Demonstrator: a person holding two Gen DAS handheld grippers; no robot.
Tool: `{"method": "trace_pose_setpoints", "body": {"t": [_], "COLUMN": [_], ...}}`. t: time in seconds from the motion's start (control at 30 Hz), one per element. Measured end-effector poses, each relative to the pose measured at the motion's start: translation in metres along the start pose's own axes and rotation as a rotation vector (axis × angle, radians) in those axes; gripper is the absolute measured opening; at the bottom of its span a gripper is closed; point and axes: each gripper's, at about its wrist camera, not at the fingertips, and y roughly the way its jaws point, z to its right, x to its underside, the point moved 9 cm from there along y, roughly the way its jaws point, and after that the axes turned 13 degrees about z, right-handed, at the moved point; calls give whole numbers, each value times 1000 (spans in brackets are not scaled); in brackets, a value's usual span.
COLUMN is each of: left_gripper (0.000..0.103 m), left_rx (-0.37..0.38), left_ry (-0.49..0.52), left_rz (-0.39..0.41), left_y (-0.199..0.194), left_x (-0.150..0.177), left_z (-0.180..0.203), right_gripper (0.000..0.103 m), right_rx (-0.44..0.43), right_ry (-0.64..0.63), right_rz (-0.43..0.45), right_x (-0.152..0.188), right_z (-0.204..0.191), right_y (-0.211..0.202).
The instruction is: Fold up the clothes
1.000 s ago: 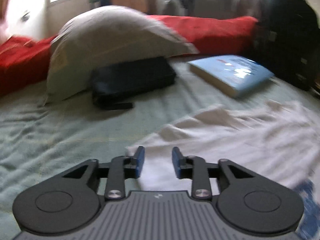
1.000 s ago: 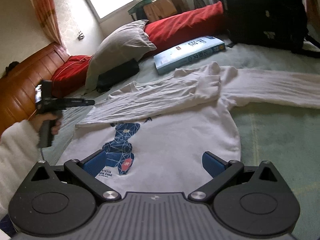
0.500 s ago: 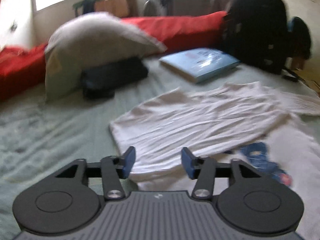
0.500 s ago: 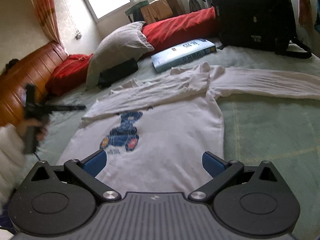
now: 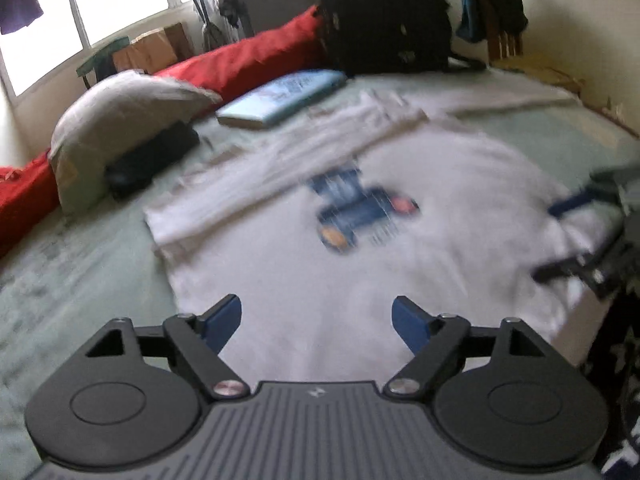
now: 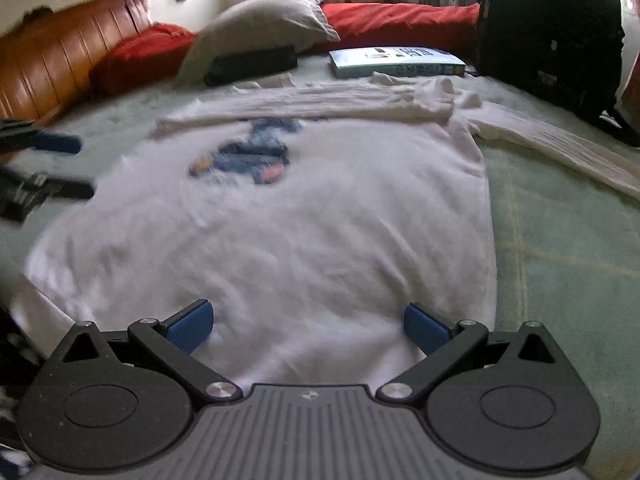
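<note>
So the white long-sleeve shirt point(image 6: 320, 208) is spread flat on the bed point(image 6: 560, 240), on the pale green sheet, blue print point(image 6: 244, 156) facing up. One sleeve is folded across the far end of the body, the other sleeve point(image 6: 560, 148) trails off to the right. Both claws hang over the near hem with nothing in them: left claw point(image 5: 317, 322) has its blue pads wide apart, same for the right claw point(image 6: 308, 326). In the right wrist view the left claw also pokes in from the left edge, blurry. Far side of the bed has a grey pillow point(image 6: 260, 24) leaning on a black case point(image 6: 252, 64), a light blue book point(image 6: 396, 62), a red bolster point(image 6: 400, 20) and a black backpack point(image 6: 548, 32) on the right
</note>
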Motion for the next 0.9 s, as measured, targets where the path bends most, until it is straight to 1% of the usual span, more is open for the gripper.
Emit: {"method": "trace_pose_setpoints", "body": {"t": [0.03, 0.1, 0.17, 0.2, 0.27, 0.33, 0.37, 0.4, 0.43, 0.5, 0.53, 0.6, 0.7, 0.73, 0.87, 0.9], "left_gripper": [83, 83, 83, 86, 86, 86, 87, 88, 91, 93, 93, 93, 93, 93, 93, 93], "left_rx": [-10, -34, -55, -63, -78, -80, -81, -82, -83, -85, -85, -55, -36, -26, 1, 5], "left_ry": [7, 11, -51, -87, -156, -149, -146, -142, -139, -132, -129, -128, -113, -112, -107, -107], "left_rz": [-4, -35, -36, -36, -33, -11, 1, 12, 23, 46, 56, 65, 67, 69, 73, 73], "left_y": [0, 2, -1, -4, -10, -13, -14, -16, -17, -20, -21, -15, -4, -2, 7, 9], "left_x": [10, 31, 45, 47, 49, 39, 33, 28, 23, 12, 7, -1, -6, -7, -14, -15], "left_z": [5, 13, 11, 7, 2, 6, 9, 11, 13, 18, 20, 32, 50, 55, 74, 77], "right_gripper": [103, 103, 103, 103, 103, 103, 103, 103, 103, 103, 103, 103, 103, 103, 103, 103], "right_rx": [3, 9, 7, 5, 2, -2, 2, 5, 4, -26, -28, -33, -44, -51, -36, -16], "right_ry": [-6, -16, -10, -10, -31, -42, -26, -9, 5, 22, 33, 53, 66, 88, 213, 247], "right_rz": [12, 35, 48, 54, 68, 70, 64, 58, 55, 67, 58, 43, 72, 85, 176, 202], "right_x": [2, 5, 6, 7, 8, 8, 6, 4, 2, 3, 7, 15, 18, 16, -2, -7], "right_z": [0, -1, 0, 0, -2, -2, -2, -2, -2, -5, -3, 0, 7, 12, 55, 71], "right_y": [0, -1, -1, -1, -2, -4, -7, -10, -13, -21, -23, -26, -42, -49, -74, -78]}}
